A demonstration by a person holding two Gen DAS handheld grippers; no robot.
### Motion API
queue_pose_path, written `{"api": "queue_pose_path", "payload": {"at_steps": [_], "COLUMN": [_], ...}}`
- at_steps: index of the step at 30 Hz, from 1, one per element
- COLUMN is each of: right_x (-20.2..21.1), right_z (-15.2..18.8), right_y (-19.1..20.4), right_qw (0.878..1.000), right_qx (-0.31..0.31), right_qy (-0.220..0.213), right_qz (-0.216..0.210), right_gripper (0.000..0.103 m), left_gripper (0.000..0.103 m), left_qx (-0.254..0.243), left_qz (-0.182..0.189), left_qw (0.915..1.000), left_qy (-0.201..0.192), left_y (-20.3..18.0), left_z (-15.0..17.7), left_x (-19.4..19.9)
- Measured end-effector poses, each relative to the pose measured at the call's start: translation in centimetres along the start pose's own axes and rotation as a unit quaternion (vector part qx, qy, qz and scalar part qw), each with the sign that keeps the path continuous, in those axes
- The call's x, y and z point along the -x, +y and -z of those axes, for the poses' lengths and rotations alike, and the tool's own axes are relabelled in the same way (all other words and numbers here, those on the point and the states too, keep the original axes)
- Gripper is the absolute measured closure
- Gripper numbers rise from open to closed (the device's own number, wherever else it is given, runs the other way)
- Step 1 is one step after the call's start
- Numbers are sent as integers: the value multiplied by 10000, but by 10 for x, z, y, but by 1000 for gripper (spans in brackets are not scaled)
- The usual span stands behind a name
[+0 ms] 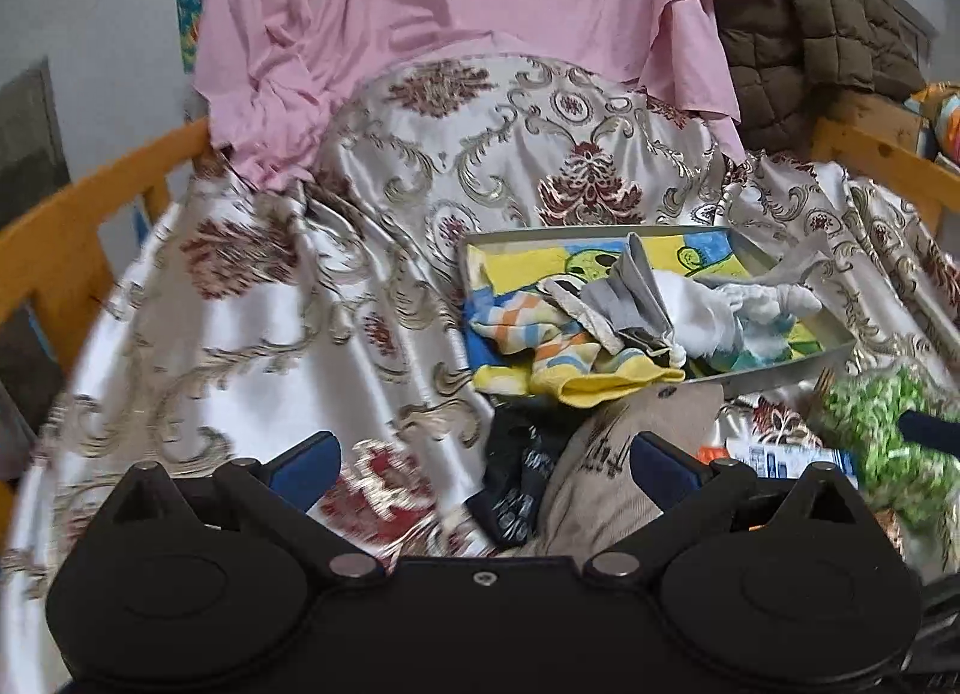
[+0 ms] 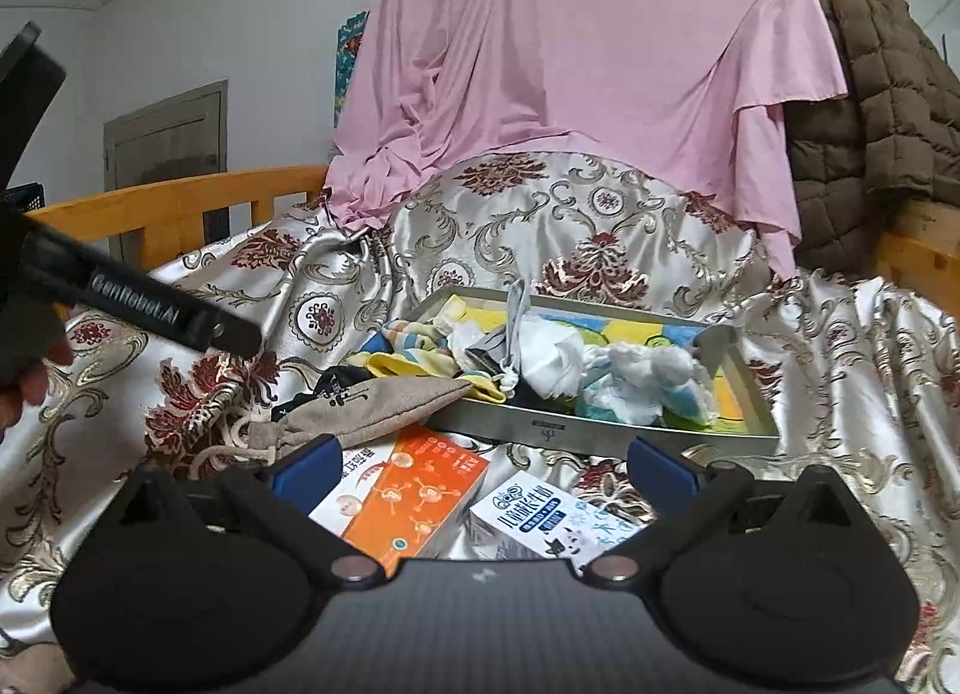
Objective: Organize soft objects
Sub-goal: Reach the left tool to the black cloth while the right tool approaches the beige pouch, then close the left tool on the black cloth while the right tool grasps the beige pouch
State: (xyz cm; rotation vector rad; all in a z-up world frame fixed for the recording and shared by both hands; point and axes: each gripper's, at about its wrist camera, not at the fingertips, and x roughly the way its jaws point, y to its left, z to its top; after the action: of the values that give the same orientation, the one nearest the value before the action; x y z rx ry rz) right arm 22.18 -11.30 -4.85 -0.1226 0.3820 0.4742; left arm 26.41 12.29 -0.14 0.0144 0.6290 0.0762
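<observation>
Blue pads tip both tools. Left tool: fingers spread wide, released, nothing between them; it hovers over the near part of the bed, above a tan drawstring pouch and a black printed cloth lying just beside each other. Right tool: also spread and released, empty; under it lie an orange-and-white carton and, just to its right, a white-and-blue carton.

From the right wrist view the pouch lies left of the metal tray, its far end touching the tray's near left corner, cord trailing to the near left. The black cloth shows just behind the pouch.

The tray sits on the bed, centre-right. Its floor carries a yellow, blue and green printed liner. Piled inside: a checked orange-blue-yellow cloth at the left, with a yellow edge hanging over the near rim; a grey cloth standing up mid-tray; white crumpled soft items toward the right.

In the left wrist view, a green-and-white fuzzy object appears blurred at the near right, with a dark shape across it; contact cannot be told.

Satin floral bedspread covers the bed; a wooden rail runs at the left. Far side: a draped pink sheet and, to its right, a brown quilted jacket.
</observation>
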Motion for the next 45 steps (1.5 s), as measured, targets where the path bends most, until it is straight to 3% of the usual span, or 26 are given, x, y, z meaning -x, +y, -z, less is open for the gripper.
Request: {"api": "queue_pose_path", "payload": {"at_steps": [7, 13, 23, 26, 29, 34, 38, 39, 45], "right_x": [-39, -72, -101, -105, -107, -108, -108, -108, -104], "right_z": [-5, -6, -10, -11, -10, -11, -8, -8, -7], "right_y": [-2, 4, 17, 21, 22, 21, 20, 21, 31], "right_qw": [9993, 9978, 9939, 9925, 9907, 9910, 9917, 9916, 9883], "right_qx": [-45, 197, 686, 753, 743, 633, 630, 653, 921], "right_qy": [29, 136, 93, 113, 220, 250, 253, 253, 260], "right_qz": [-380, -624, -856, -961, -1120, -1157, -1091, -1090, -1188], "right_gripper": [0, 0, 3, 10, 15, 21, 26, 29, 55], "left_gripper": [1, 3, 23, 29, 47, 56, 75, 81, 91], "left_qx": [535, 1526, 1408, 1406, 1472, 1509, 1523, 1530, 1508], "left_qz": [612, 1208, 1641, 1649, 1474, 1443, 1440, 1435, 1446], "left_qw": [9963, 9794, 9731, 9726, 9727, 9708, 9700, 9697, 9699], "left_qy": [263, 544, 793, 839, 1023, 1178, 1233, 1253, 1251], "left_y": [15, 37, 36, 34, 36, 38, 37, 37, 35], "left_z": [-4, 2, 1, 1, 4, 9, 10, 11, 10], "left_x": [-52, -83, -104, -107, -111, -115, -116, -117, -114]}}
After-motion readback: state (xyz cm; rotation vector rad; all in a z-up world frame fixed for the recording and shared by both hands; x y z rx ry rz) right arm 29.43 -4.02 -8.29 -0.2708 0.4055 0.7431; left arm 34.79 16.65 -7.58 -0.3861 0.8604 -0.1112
